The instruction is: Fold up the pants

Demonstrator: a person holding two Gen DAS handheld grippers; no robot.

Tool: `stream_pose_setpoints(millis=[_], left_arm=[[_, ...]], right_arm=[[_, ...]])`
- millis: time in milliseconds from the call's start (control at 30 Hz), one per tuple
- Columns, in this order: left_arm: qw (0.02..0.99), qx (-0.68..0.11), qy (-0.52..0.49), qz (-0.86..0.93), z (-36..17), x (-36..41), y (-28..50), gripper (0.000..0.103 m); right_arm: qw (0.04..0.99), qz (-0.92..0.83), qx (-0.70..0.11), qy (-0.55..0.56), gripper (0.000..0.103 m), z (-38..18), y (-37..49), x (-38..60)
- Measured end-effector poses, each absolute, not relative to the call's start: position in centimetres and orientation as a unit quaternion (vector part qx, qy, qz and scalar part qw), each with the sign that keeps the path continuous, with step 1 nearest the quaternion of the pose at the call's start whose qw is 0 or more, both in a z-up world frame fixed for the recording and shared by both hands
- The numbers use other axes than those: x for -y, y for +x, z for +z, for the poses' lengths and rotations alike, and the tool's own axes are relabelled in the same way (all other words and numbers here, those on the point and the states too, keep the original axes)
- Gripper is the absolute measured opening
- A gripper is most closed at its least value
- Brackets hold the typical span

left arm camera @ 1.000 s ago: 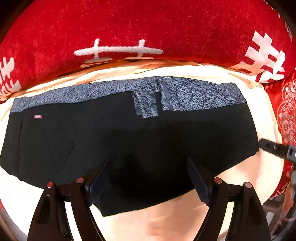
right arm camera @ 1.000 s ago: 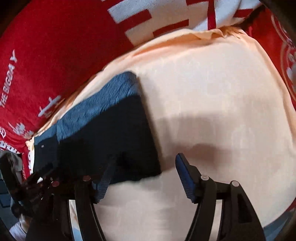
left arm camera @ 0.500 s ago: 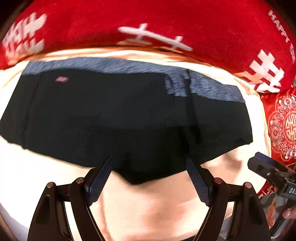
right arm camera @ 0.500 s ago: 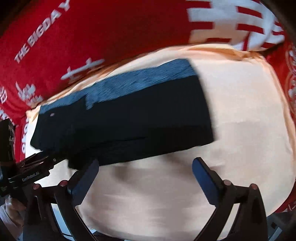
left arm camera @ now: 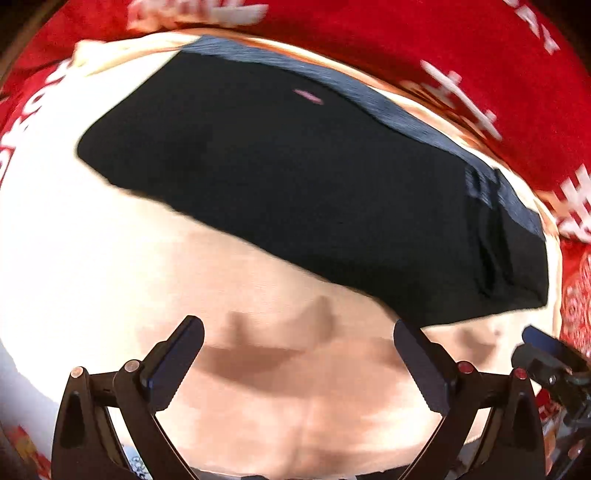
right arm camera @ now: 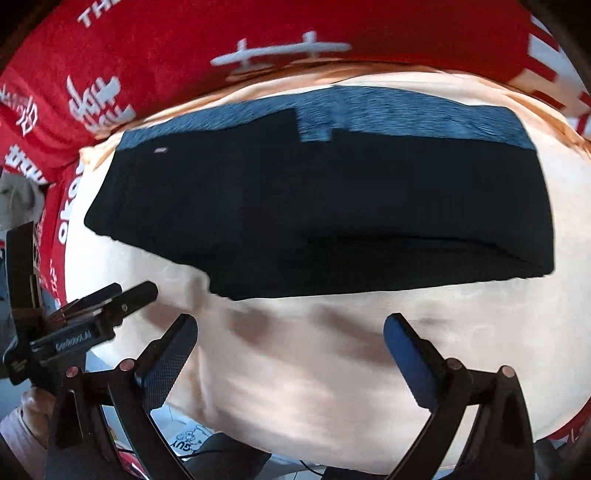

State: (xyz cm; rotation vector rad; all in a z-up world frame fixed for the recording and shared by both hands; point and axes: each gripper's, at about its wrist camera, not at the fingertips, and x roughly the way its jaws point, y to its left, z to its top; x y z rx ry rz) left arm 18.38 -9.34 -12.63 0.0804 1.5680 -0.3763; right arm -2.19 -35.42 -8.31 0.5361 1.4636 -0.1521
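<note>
Black pants (left arm camera: 314, 184) with a grey waistband are lying folded flat on the peach cloth (left arm camera: 258, 387), in its far half, against the red blanket (left arm camera: 369, 29). I am holding my left gripper (left arm camera: 297, 363), jaws opening with nothing between them, just short of the pants' near edge; my right gripper (right arm camera: 290, 356) is hovering wide and empty beside it.

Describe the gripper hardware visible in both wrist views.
Both the left gripper and right gripper have black triangulated finger arms with copper-coloured pivot rivets and dark blue textured pads. White lettering, too blurred to read fully, marks the left gripper's body in the right view.
</note>
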Motion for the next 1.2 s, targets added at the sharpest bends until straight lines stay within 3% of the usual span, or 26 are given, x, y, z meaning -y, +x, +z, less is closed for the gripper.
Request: stream_pose_setpoints(millis=[367,733,1000,1200], left_arm=[[0.721,-0.684,-0.042,-0.1,-13.2,2.5,22.6,0.103],[0.714,-0.642,-0.238,-0.146,-15.9,0.0,26.7,0.103],[0.724,-0.629,-0.233,-0.16,-16.9,1.9,28.0,0.103],[0.726,-0.603,-0.284,-0.172,-15.3,1.7,28.6,0.103]], right_arm=[[0.705,-0.042,-0.675,0.215,0.101,-9.1,1.3,31.9],[0.692,-0.019,-0.689,0.216,0.101,-10.4,3.0,29.8],[0.689,-0.01,-0.693,0.213,0.101,-10.7,3.8,29.0],[0.693,-0.009,-0.688,0.214,0.101,-10.3,4.2,28.9]])
